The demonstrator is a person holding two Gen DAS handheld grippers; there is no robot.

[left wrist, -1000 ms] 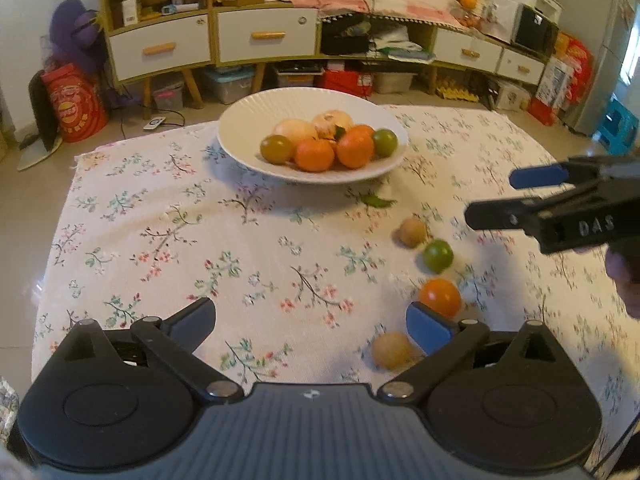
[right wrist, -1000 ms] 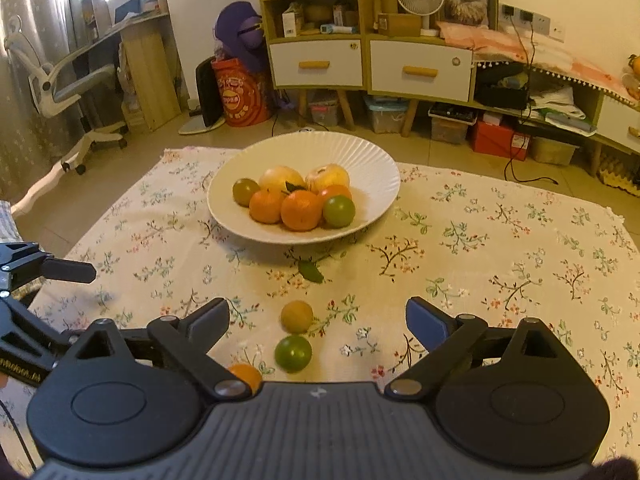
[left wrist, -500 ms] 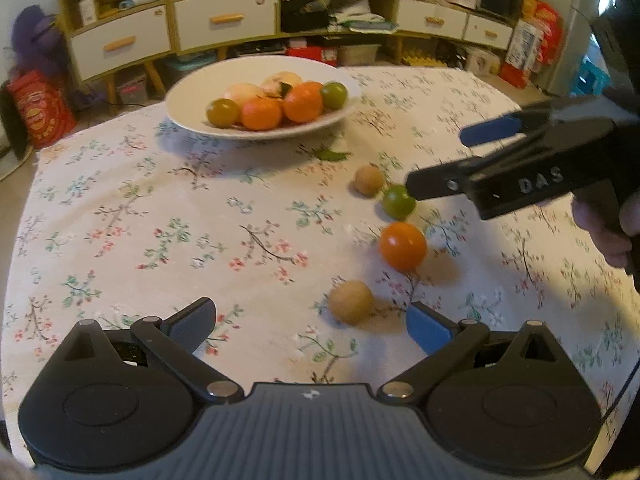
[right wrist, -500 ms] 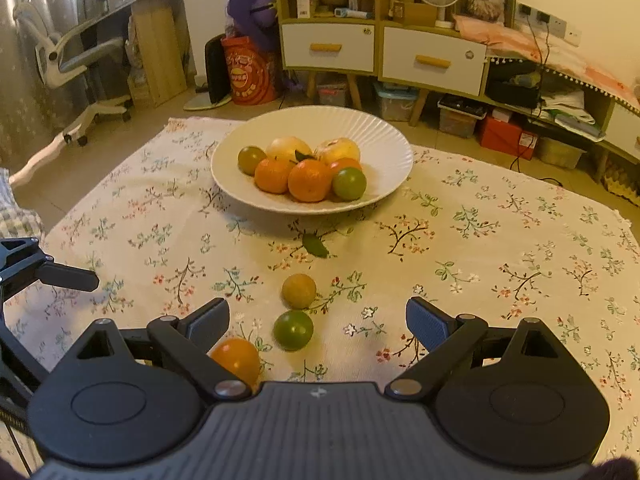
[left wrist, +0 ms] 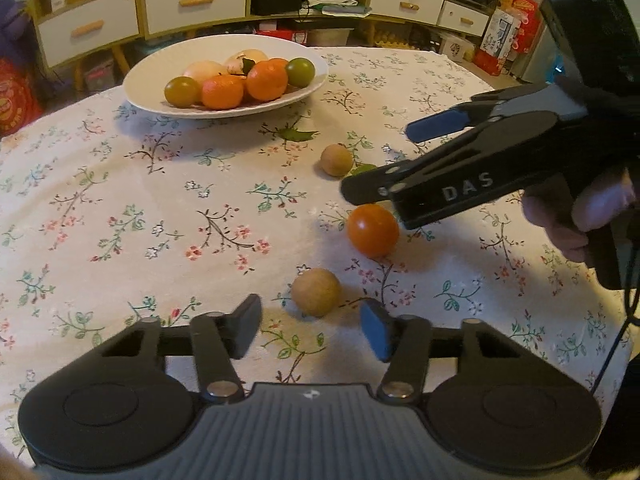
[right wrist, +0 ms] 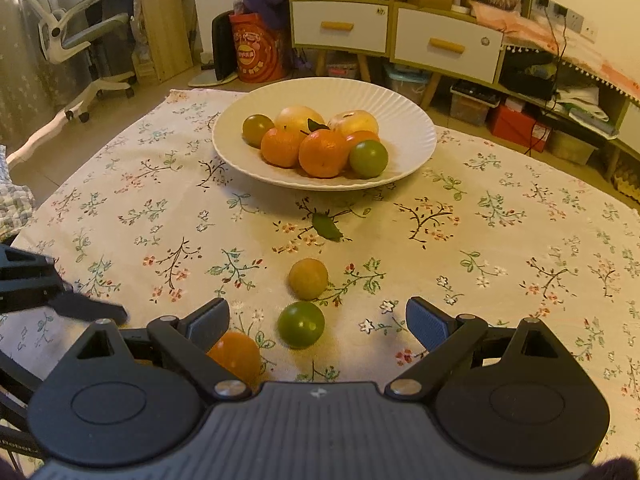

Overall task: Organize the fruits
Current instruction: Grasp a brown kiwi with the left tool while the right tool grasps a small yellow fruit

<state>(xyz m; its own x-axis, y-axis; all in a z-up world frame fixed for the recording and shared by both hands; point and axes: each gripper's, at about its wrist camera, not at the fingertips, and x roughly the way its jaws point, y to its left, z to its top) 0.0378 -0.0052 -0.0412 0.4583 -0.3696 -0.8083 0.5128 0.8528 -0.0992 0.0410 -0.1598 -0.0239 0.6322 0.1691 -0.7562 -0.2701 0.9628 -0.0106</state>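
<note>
A white plate at the far side of the table holds several oranges, green fruits and pale fruits. Loose on the cloth lie a near tan fruit, an orange, a green fruit and a far tan fruit. My left gripper is open, its jaws just short of the near tan fruit. My right gripper is open, low over the green fruit.
A floral cloth covers the round table. A loose green leaf lies before the plate. Cabinets with drawers, boxes and an office chair stand on the floor beyond the table.
My left gripper has moved forward and down toward the near tan fruit, and its jaws have narrowed. My right gripper has moved forward over the loose fruits.
</note>
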